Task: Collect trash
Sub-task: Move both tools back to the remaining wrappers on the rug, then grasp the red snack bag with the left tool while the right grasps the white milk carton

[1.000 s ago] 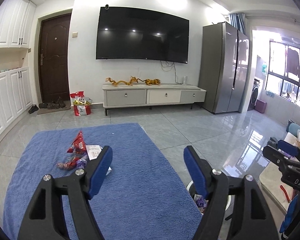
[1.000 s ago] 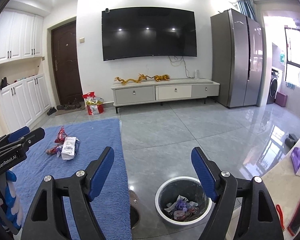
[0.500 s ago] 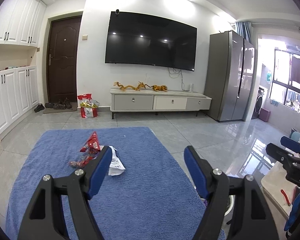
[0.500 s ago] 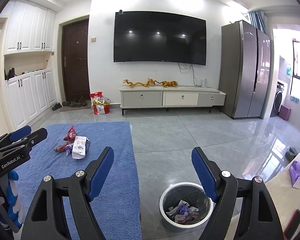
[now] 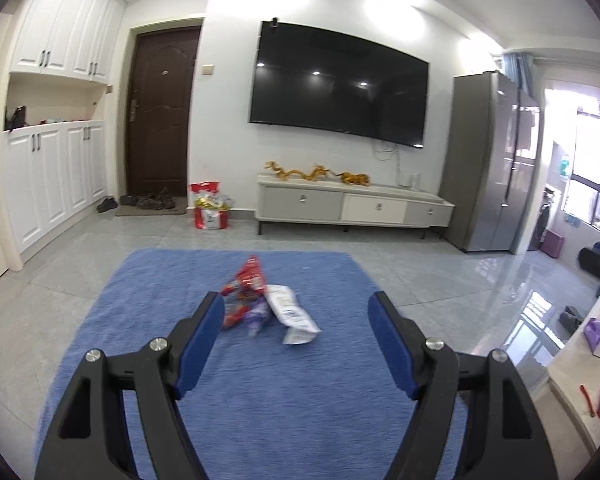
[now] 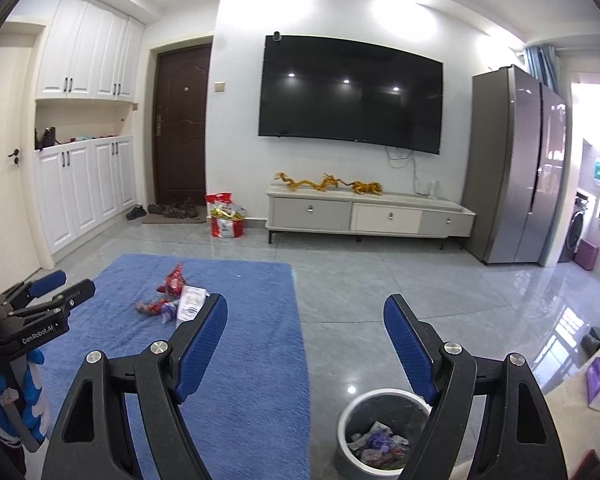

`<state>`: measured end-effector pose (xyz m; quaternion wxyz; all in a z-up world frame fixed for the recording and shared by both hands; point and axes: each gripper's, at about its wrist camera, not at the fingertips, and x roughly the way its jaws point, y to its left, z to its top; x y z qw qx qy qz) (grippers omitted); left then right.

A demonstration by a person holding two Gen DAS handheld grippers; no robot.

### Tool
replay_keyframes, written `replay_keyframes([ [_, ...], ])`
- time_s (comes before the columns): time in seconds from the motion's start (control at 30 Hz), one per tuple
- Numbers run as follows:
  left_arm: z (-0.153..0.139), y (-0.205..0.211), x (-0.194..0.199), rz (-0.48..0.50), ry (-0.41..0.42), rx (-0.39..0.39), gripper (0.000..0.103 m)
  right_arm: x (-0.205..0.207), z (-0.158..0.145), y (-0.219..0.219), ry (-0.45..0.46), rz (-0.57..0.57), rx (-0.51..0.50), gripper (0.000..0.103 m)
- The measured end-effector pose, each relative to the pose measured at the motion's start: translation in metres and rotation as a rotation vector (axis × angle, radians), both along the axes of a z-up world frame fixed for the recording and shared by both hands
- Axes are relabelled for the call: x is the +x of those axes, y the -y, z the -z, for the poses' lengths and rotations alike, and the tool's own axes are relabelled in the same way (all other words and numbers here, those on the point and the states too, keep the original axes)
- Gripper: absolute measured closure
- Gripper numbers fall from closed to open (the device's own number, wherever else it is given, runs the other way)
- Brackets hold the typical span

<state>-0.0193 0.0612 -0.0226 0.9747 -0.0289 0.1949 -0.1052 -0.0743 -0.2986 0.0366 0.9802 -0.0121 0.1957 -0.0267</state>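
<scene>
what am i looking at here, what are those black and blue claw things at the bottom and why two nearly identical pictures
Those claws are hand-held grippers; a person carries one in each hand, and each has a wide-angle camera looking forward between its blue-padded jaws. So one picture is from the left gripper, the other from the right gripper. The left one also shows at the edge of the right view. Both stand open and hold nothing.

The job is collecting trash. On the blue rug lies a small pile: red snack wrappers and a white packet. The left gripper points at that pile. Below the right gripper, on the tiled floor, stands a white bin with some wrappers already inside.
</scene>
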Motion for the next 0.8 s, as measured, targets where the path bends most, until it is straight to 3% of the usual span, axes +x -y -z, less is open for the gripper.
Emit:
replay_keyframes([
  [0.33, 0.033, -0.070, 0.049, -0.084, -0.060, 0.067, 0.030, 0.060, 0.015, -0.023, -0.078, -0.074, 0.004, 0.023],
  [0.53, 0.056, -0.083, 0.100, 0.005, -0.145, 0.061, 0.030, 0.112, 0.040, -0.041, -0.158, -0.134, 0.014, 0.023],
  [0.8, 0.084, -0.079, 0.181, 0.119, -0.285, -0.050, 0.030, 0.180, 0.080, -0.065, -0.254, -0.211, 0.048, 0.023],
])
